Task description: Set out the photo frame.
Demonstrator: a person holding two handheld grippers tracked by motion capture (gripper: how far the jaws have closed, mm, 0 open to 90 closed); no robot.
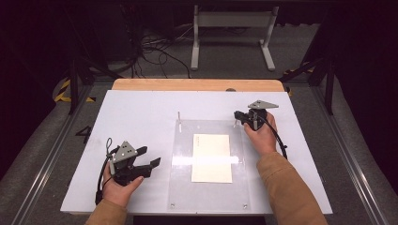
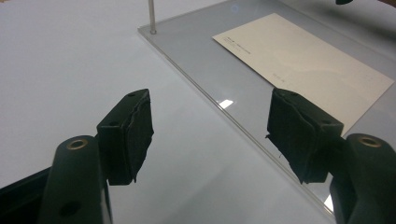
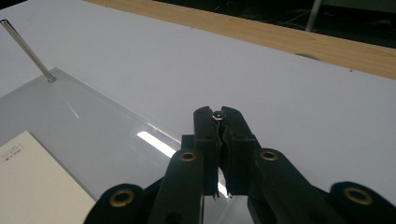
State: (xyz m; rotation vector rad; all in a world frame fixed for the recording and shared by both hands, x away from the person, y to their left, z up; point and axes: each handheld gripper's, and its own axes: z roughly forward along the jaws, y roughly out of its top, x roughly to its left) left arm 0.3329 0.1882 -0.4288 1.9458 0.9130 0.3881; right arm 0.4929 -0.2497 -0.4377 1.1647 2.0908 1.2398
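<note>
One clear acrylic plate (image 1: 209, 197); cream card (image 1: 211, 158)

Small printed text on cream paper sheet (image 1: 211, 157) too small to read. Thin metal pin (image 3: 217, 116) mostly hidden between closed black right gripper (image 3: 218, 122) jaws. Clear acrylic plate (image 2: 196, 56) cut off at right edge in left gripper view.

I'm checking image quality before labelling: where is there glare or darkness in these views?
High view: a bright glare band crosses the clear plate and the paper sheet; the room beyond the table is dark. Left gripper view: small bright glints on the plate edge. Right gripper view: a glare streak on the plate beside the right tool, shut on a metal pin.
</note>
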